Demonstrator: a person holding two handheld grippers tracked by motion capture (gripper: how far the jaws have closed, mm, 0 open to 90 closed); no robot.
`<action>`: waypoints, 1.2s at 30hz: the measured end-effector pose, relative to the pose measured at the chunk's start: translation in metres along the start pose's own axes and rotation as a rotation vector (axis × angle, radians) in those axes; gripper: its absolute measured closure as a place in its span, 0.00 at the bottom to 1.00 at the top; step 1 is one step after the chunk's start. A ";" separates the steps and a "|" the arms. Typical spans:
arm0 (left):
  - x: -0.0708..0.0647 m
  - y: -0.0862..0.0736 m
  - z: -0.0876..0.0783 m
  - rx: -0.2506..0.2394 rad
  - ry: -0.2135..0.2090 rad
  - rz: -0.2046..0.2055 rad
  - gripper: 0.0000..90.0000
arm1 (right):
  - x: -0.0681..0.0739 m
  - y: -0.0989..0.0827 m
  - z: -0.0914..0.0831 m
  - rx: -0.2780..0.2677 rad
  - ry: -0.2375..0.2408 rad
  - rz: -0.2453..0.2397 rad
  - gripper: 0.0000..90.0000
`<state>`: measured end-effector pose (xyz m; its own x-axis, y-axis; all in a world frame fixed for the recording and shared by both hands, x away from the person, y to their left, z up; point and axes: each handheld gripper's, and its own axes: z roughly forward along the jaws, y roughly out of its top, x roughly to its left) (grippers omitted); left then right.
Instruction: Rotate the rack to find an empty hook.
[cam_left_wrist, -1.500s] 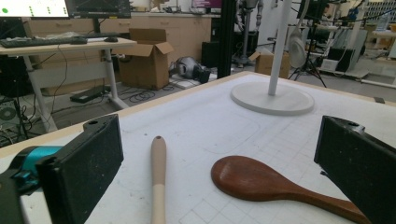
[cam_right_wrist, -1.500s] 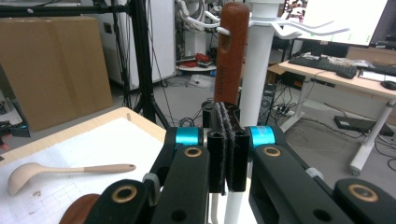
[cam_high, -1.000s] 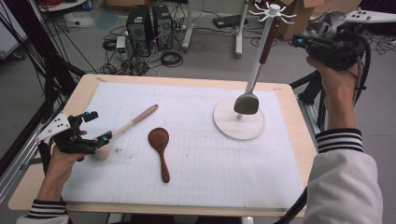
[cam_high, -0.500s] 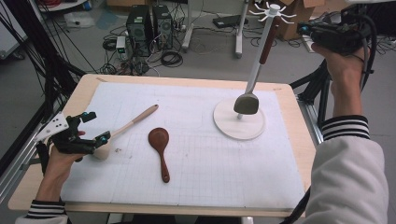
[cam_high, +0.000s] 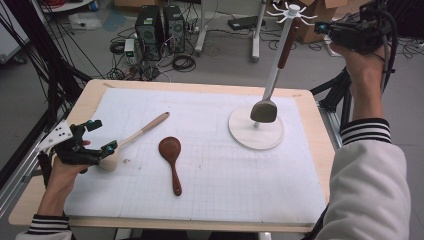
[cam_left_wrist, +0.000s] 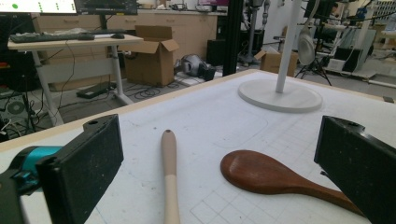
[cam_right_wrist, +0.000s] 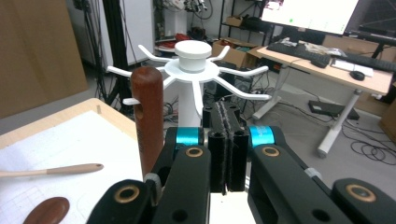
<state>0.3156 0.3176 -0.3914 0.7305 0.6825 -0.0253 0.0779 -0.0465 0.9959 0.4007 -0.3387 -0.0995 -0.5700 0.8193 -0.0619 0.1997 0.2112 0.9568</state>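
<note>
A light wooden spoon (cam_high: 145, 127) lies on the white mat, its bowl end by my left gripper (cam_high: 101, 135). That gripper is open, and the spoon's handle (cam_left_wrist: 170, 173) lies between its jaws untouched. To the right lies a dark brown spoon (cam_high: 171, 152) (cam_left_wrist: 268, 174). A white hook rack (cam_high: 276, 65) stands on a round base (cam_high: 240, 134) at the mat's right. A spatula with a brown handle (cam_high: 285, 49) (cam_right_wrist: 147, 112) and a grey head (cam_high: 263, 111) hangs from one hook. My right gripper (cam_high: 324, 28) (cam_right_wrist: 226, 126) is shut on nothing, held high beside the rack top (cam_right_wrist: 192, 50).
The wooden table (cam_high: 320, 130) carries a white grid mat (cam_high: 210, 170). Computer towers (cam_high: 159, 27), cables and stand legs are on the floor behind the table. A black frame (cam_high: 30, 95) runs along the left edge. Desks and cardboard boxes (cam_left_wrist: 152, 56) stand farther off.
My right hand has lifted its shut gripper higher, up to the level of the rack top. The left gripper and both spoons have stayed where they were.
</note>
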 end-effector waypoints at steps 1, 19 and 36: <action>0.000 0.000 0.000 0.000 0.001 0.000 0.02 | 0.001 0.000 0.001 0.001 -0.001 -0.001 1.00; 0.001 0.001 0.000 0.002 0.016 -0.001 0.02 | 0.012 0.001 0.006 -0.004 0.042 -0.024 1.00; 0.003 0.002 -0.002 0.027 0.033 -0.005 0.02 | 0.019 0.001 0.009 -0.030 0.094 -0.037 1.00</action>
<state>0.3167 0.3214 -0.3896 0.7074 0.7063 -0.0265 0.1000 -0.0629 0.9930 0.3973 -0.3183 -0.1024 -0.6492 0.7572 -0.0720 0.1541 0.2236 0.9624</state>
